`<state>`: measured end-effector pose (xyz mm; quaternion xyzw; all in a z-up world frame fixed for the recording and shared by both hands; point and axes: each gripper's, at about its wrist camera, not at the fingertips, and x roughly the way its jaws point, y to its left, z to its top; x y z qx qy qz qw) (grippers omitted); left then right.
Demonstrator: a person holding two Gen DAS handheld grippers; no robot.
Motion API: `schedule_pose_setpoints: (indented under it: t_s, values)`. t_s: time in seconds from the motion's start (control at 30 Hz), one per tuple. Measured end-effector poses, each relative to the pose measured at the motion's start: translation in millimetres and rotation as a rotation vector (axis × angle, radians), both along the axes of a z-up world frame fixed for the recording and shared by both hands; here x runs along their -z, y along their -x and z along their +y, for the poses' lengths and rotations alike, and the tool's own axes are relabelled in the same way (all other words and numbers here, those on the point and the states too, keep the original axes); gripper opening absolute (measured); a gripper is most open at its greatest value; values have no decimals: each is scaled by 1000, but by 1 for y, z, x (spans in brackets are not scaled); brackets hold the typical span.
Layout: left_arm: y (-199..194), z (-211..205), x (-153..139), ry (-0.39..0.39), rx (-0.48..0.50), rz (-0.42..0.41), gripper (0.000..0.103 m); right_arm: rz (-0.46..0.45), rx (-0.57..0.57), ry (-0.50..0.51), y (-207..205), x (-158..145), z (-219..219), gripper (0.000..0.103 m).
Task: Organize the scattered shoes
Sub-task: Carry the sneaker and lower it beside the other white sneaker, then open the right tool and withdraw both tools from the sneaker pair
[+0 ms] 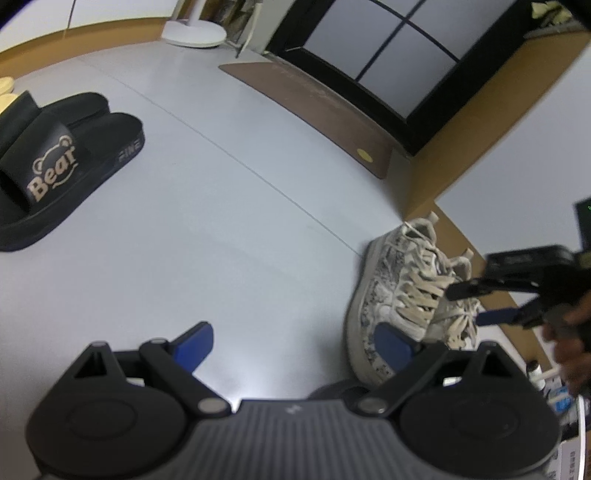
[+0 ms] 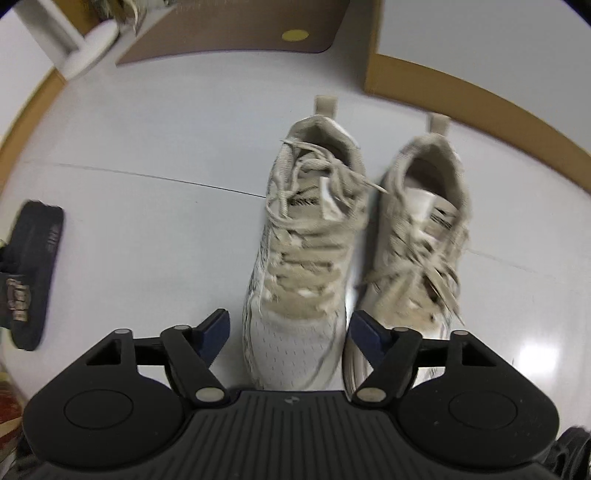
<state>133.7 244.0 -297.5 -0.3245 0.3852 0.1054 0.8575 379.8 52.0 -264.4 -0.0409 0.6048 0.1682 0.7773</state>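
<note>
A pair of beige-and-white laced sneakers stands side by side on the pale floor, heels toward the wooden baseboard. My right gripper (image 2: pixel 290 330) is open and straddles the toe of the left sneaker (image 2: pixel 299 258), with a gap at each blue pad. The right sneaker (image 2: pixel 417 240) sits just outside its right finger. In the left wrist view the sneakers (image 1: pixel 399 288) lie at the right, with the right gripper (image 1: pixel 471 304) over them in a person's hand (image 1: pixel 576 321). My left gripper (image 1: pixel 295 347) is open and holds nothing over bare floor. A pair of black "Bear" slippers (image 1: pixel 55 162) rests at the far left.
A brown mat (image 1: pixel 314 107) lies before a black-framed door (image 1: pixel 369 48). A white fan base (image 1: pixel 194 31) stands at the back. Wooden baseboard (image 2: pixel 480 107) runs behind the sneakers. Pale slippers (image 1: pixel 5 88) peek in at the left edge. One black slipper (image 2: pixel 31 273) shows left of the right gripper.
</note>
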Motion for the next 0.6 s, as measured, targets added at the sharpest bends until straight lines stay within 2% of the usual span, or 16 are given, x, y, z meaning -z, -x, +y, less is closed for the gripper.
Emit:
schedule_pose_setpoints:
  t_s: [0.13,0.2,0.3,0.5,0.6]
  values:
    - [-10,-25,-4,-29,45,1,95,-20,0,-58,30,-5,-50,78]
    - [-13,-37,-7,-44,77,2,95,-24,10,-75,56,-18,-76,78]
    - [-16,-54,-10,-69,122,0,95,-39,50,-111,70,-36,-116,78]
    - [-24,-90,-16,-111,208,4,95,-126,150,-104,98,-47,-196,78]
    - [-24,-104,-21,-159,242,10,95,-166,189,-111,120,-50,-227,78]
